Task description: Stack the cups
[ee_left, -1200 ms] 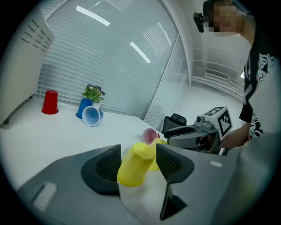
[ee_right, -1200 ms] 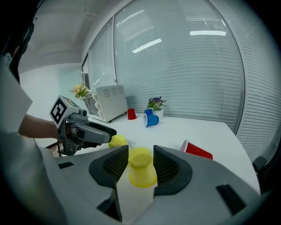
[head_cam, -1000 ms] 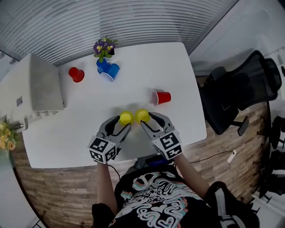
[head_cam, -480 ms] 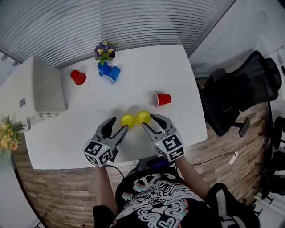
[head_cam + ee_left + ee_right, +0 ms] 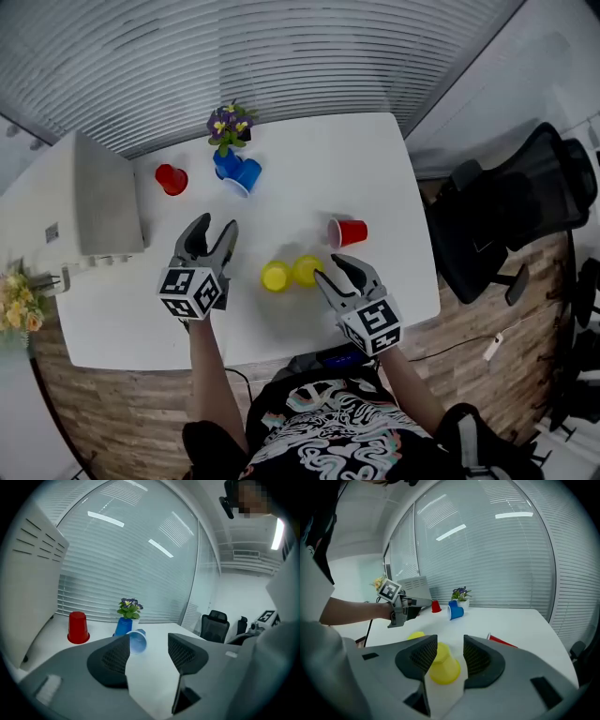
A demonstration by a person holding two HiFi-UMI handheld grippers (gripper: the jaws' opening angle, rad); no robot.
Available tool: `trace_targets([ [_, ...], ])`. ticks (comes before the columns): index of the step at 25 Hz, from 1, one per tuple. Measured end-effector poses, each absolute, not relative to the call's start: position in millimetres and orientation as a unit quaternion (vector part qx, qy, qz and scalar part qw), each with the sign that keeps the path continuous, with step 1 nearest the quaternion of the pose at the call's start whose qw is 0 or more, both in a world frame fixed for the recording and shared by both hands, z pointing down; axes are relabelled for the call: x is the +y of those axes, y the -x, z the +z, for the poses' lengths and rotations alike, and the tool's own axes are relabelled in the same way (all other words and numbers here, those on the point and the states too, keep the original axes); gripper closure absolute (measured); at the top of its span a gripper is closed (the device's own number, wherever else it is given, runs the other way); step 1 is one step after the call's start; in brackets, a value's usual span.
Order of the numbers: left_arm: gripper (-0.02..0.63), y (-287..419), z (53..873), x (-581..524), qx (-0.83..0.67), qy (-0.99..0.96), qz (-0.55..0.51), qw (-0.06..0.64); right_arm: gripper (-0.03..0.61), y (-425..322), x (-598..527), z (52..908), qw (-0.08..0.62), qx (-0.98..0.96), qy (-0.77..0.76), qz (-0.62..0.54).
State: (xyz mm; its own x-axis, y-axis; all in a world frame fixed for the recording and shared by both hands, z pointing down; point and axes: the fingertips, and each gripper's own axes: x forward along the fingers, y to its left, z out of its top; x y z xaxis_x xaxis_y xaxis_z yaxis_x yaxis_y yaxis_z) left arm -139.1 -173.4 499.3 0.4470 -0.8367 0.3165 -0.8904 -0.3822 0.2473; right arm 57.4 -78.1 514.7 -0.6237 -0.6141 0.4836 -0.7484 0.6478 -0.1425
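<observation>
Overhead, head view:
- Your left gripper (image 5: 215, 225) hangs over the white desk (image 5: 309, 159), well left of the two yellow cups.
- First yellow cup (image 5: 276, 276) and second yellow cup (image 5: 307, 270) sit touching near the front edge. Your right gripper (image 5: 328, 268) has its tips at the second.
- A red cup on its side (image 5: 349, 232) lies just behind them.
- An upturned red cup (image 5: 172, 178), a tipped blue cup (image 5: 246, 175) and a potted plant (image 5: 231, 125) stand at the far side.

Left gripper view:
- Your jaws stand wide apart and have just been opening, with nothing between them.
- The tipped blue cup (image 5: 137, 642) shows far ahead in the gap.

Right gripper view:
- Your jaws stand partly apart.
- The second yellow cup (image 5: 443, 665) stands upside down at their tips. Its left side is behind one jaw and a strip of desk shows beside the other, so it is not clamped.
</observation>
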Motion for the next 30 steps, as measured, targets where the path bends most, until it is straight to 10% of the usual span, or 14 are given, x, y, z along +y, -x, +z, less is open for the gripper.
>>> trace_targets([
  [30,0.379,156,558,-321,-0.534,-0.809,0.163,0.183,0.417,-65,-120,535,0.182,-0.885,-0.368,0.220],
])
